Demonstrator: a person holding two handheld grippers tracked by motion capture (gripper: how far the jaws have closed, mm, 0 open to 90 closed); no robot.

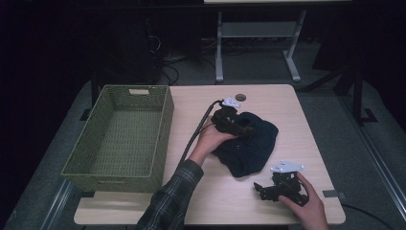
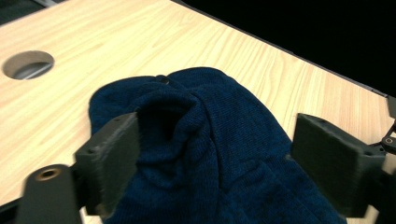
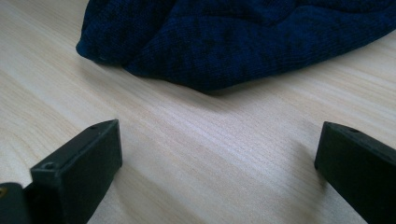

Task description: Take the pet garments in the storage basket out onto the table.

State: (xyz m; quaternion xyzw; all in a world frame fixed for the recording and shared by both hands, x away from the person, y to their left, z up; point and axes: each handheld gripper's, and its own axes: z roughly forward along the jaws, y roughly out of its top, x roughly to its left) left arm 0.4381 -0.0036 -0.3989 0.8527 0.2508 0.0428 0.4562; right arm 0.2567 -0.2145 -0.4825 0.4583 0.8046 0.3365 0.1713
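Your right hand (image 1: 306, 203) sits at the near right edge of the pale wood-grain table (image 1: 206, 201), holding the right gripper (image 1: 262, 188) low over bare tabletop. In the right gripper view its two black jaws stand wide apart with nothing between them, and the near hem of the dark navy knitted garment (image 3: 243, 42) lies just beyond them.

Your left hand (image 1: 210, 139), in a plaid sleeve (image 1: 167, 201), holds the left gripper (image 1: 245, 127) over the left part of that garment (image 1: 251, 143), which lies crumpled right of the table's middle. In the left gripper view the jaws are spread, one on each side of a raised fold of knit (image 2: 205, 140); the left jaw touches the cloth, but you cannot tell whether the right one does, and nothing is pinched.

On the table's left side stands a green woven rectangular basket (image 1: 163, 129) with a cut-out handle at its far end, well apart from the garment. A round cable hole (image 1: 240, 97) sits near the far edge.

Beyond the table the room is very dark: grey floor, the white legs of another desk (image 1: 219, 52), and tangled cables (image 1: 167, 62) beside a black shape too dim to identify. Your sleeve is cut off by the lower edge. No writing is legible anywhere.
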